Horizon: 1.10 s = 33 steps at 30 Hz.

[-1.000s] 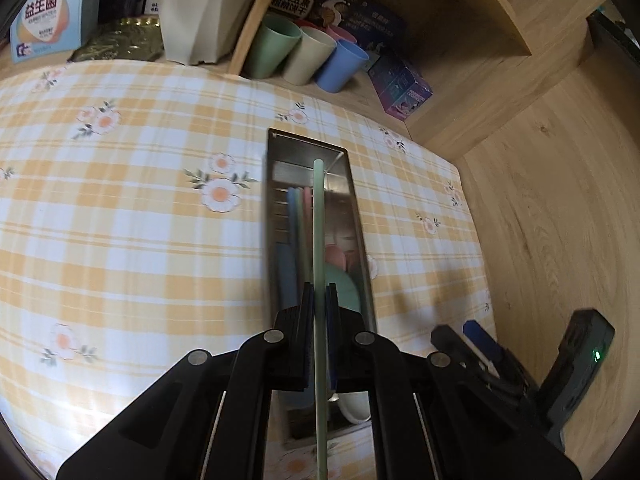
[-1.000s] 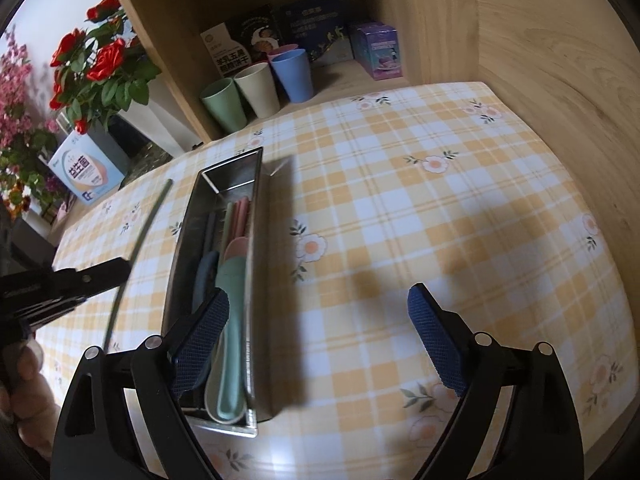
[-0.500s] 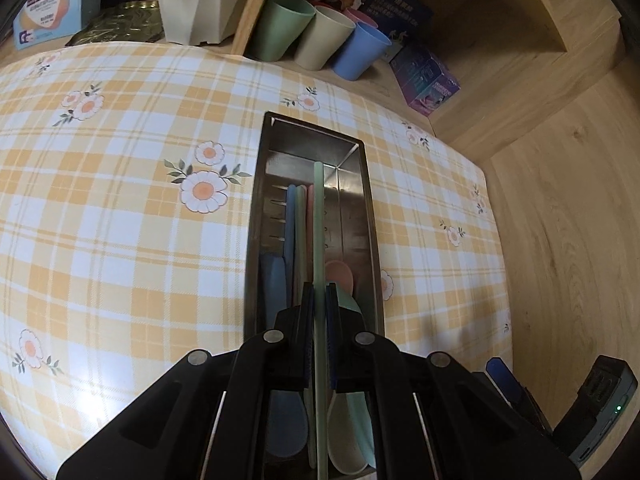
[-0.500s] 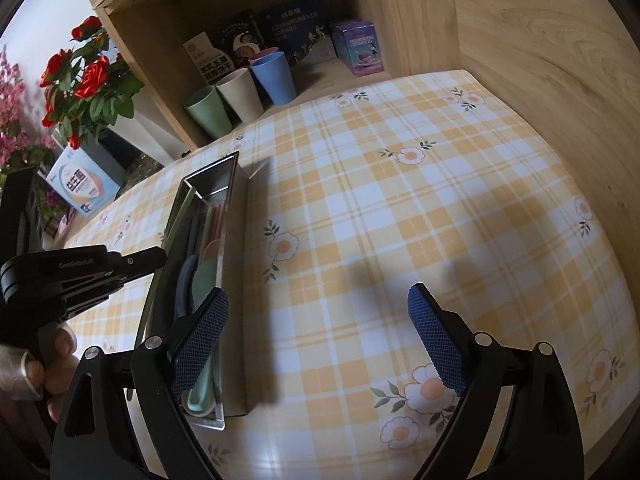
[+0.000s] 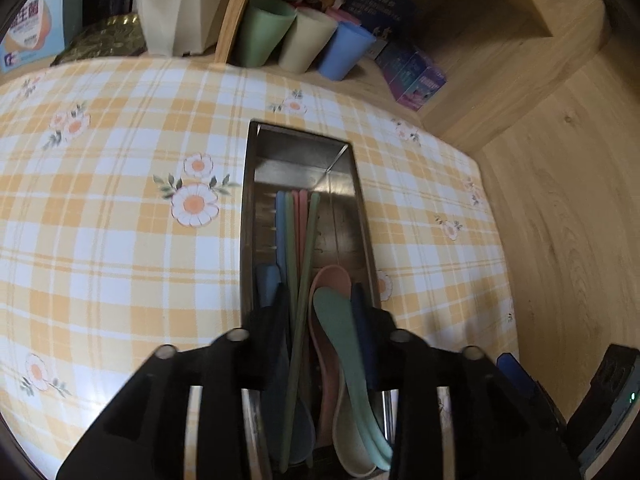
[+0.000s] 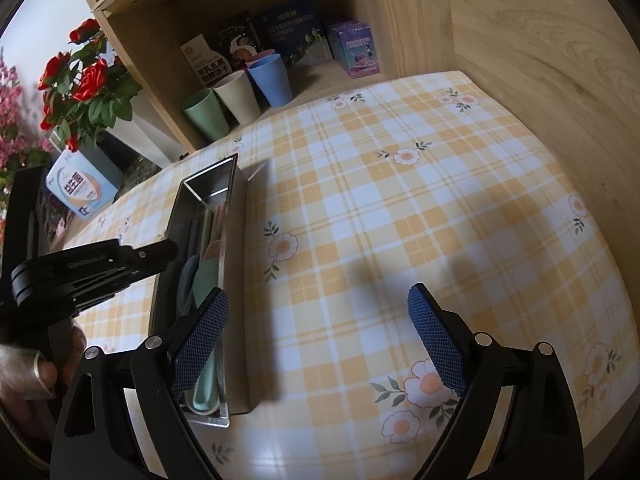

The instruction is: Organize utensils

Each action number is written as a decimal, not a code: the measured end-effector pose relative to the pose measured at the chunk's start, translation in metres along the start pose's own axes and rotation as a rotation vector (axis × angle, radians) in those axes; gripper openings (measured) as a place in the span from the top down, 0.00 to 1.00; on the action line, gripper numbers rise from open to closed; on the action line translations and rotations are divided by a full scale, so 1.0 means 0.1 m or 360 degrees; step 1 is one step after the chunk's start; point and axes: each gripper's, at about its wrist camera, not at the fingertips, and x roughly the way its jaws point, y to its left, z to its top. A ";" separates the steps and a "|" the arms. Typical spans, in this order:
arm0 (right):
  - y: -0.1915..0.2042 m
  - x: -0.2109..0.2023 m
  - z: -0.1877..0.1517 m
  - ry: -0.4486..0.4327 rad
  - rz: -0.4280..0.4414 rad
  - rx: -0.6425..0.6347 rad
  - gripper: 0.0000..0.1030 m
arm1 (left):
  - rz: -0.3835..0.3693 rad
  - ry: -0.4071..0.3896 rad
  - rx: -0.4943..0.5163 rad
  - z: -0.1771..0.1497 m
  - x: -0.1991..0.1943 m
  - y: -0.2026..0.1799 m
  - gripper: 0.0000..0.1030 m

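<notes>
While the left gripper (image 5: 320, 312) jaws open to release a slim green chopstick (image 5: 303, 280) into the long steel tray (image 5: 249, 200) at twelve o'clock, the right gripper (image 6: 318, 340) idles wide and empty.

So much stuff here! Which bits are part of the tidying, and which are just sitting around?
Part of the job:
- metal tray
- green chopstick, between the opening left claw
- spoons

Just lying about:
- three cups
- boxes
- red flowers
- right claw, open
</notes>
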 end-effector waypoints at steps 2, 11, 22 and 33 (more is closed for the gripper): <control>0.04 -0.06 0.02 -0.0018 -0.0006 -0.0008 0.15 | -0.0004 -0.0048 0.0057 0.01 -0.16 -0.01 0.45; 0.43 -0.38 0.15 -0.0117 0.0029 -0.0066 0.15 | 0.0169 -0.0296 0.0346 0.02 -0.97 0.02 0.08; 1.29 -0.95 0.21 -0.0269 0.0148 -0.0217 0.15 | 0.0362 -0.0616 0.0471 -0.10 -2.16 0.36 0.06; 2.10 -1.41 0.00 -0.0371 0.0192 -0.0352 0.15 | 0.0493 -0.0809 0.0408 -0.40 -3.10 0.96 0.06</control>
